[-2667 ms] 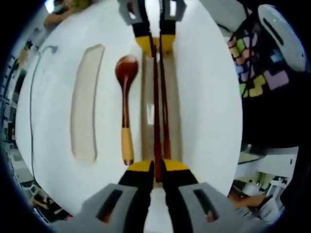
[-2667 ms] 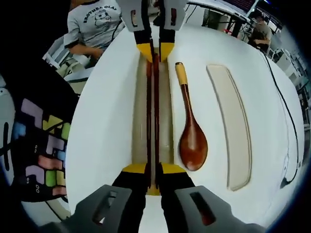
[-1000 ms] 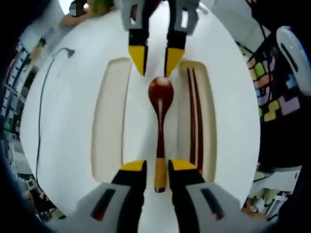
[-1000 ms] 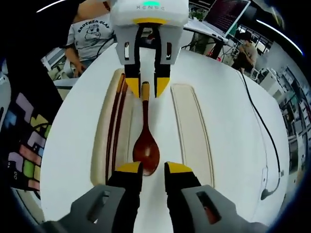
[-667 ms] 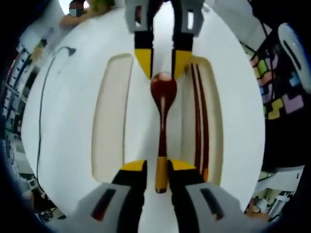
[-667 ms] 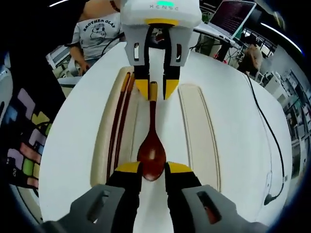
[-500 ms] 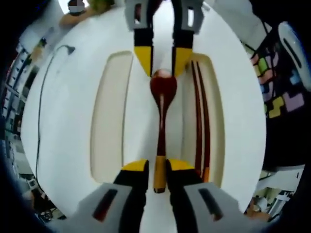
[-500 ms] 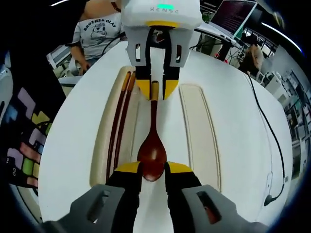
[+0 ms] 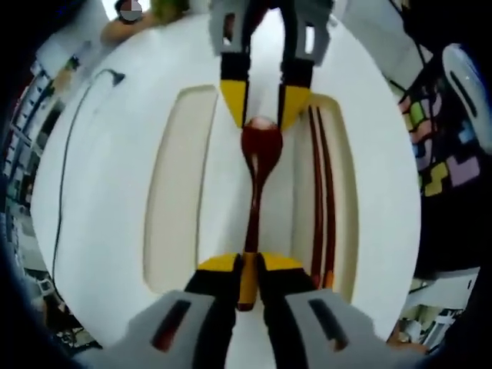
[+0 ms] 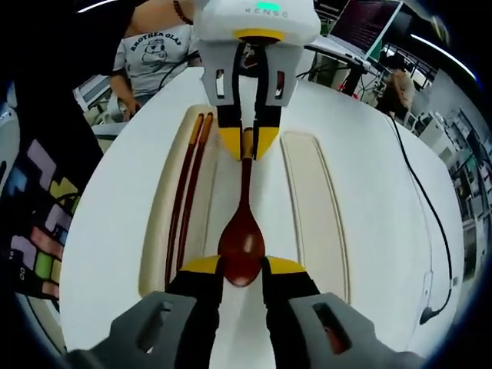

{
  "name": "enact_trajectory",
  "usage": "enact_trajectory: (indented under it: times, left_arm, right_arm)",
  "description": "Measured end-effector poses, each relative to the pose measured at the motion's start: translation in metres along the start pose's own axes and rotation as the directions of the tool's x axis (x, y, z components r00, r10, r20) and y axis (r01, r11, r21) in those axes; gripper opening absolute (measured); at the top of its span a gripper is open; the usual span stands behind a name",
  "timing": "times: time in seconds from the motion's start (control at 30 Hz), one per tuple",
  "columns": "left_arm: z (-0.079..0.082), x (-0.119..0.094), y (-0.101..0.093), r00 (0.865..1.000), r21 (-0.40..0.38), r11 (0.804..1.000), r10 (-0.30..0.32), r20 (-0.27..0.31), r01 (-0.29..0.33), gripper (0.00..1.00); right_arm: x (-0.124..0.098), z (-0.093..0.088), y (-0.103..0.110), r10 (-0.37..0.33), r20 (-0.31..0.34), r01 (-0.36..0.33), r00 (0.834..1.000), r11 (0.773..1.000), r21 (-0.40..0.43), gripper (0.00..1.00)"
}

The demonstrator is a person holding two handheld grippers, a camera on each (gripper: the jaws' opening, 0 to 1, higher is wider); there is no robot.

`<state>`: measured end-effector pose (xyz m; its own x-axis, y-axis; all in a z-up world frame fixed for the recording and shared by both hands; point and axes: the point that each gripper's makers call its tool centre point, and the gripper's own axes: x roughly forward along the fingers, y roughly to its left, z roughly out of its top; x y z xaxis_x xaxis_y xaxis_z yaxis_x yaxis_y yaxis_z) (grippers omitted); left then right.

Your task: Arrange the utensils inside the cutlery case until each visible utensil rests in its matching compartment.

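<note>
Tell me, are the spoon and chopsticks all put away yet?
Partly. The chopsticks already lie in their long compartment of the cutlery case. The spoon is in hand: the left gripper has closed on its yellow handle end and the right gripper brackets its bowl. It lies on the strip between compartments, so it must go into the empty compartment.

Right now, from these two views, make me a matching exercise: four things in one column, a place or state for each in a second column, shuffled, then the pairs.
Things
1. chopsticks
2. spoon
3. left gripper
4. pale slot

Places or states
A. shut on the yellow handle end
B. lying on the white ridge between the two slots
C. holds nothing
D. lying in a slot at the spoon's side

Pairs: 1-D, 2-B, 3-A, 4-C
</note>
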<state>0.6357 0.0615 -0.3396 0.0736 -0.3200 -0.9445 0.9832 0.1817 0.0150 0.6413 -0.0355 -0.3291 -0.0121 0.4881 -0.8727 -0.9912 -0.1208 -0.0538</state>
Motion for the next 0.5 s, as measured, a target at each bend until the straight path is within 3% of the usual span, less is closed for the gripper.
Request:
enact_trajectory:
  times: [0.1,0.27,0.5]
  left_arm:
    - [-0.0003,-0.0007,-0.0001,0.999,0.012,0.999,-0.034,0.014,0.034,0.09]
    - [0.0009,-0.0015,0.0021,0.986,-0.141,0.977,-0.153,0.069,0.162,0.09]
    - [0.0019,-0.0014,0.0013,0.982,-0.122,0.975,-0.175,0.07,0.183,0.09]
  right_arm:
    - [-0.0004,0.0009,-0.0021,-0.016,0.014,0.017,1.0,1.0,-0.025,0.24]
    - [-0.0007,0.0008,-0.0037,-0.035,0.016,0.035,0.999,0.999,-0.039,0.25]
    - [-0.0009,0.0,-0.0046,-0.043,0.016,0.044,0.999,0.998,-0.038,0.25]
